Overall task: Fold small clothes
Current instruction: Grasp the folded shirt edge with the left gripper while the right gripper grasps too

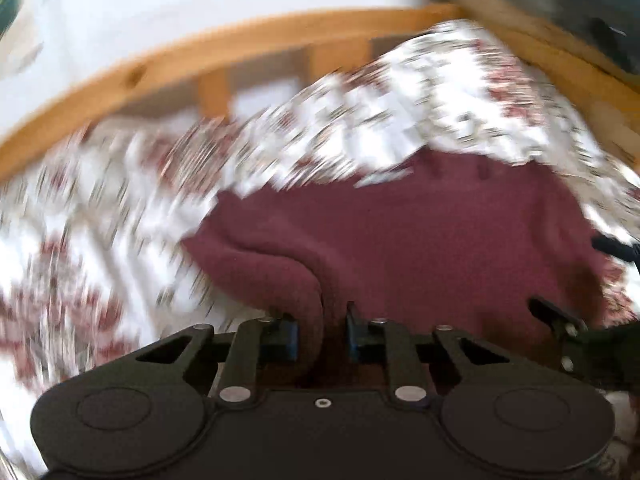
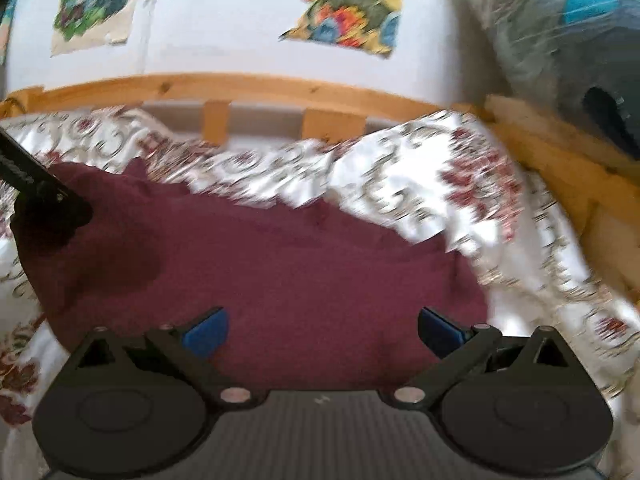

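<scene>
Maroon garment (image 1: 420,240), fleecy, spread on a bed over a white floral bedspread (image 1: 80,220). Near edge bunched into a raised fold that runs straight in between the blue pads of the left gripper (image 1: 322,336). Jaws nearly together, clamped on that fold; cloth fills the narrow gap between the pads.

Right wrist view: same garment (image 2: 280,272) lies broad and mostly flat under the right gripper (image 2: 322,336). Its blue pads (image 2: 206,332) stand wide apart, nothing pinched, garment visible between and below them. Cannot tell whether the pads touch the cloth.

Left gripper shows again at the left edge of the right wrist view (image 2: 44,208), a dark shape at the garment's left corner, casting a shadow on the fabric.

Bedspread (image 2: 460,200) rumpled up along the garment's far side. Behind it a wooden bed rail (image 2: 260,84) with short upright slats. White wall above, two colourful pictures (image 2: 348,4) stuck on it. Dark bundle (image 2: 580,60) at upper right, detail lost to blur.
</scene>
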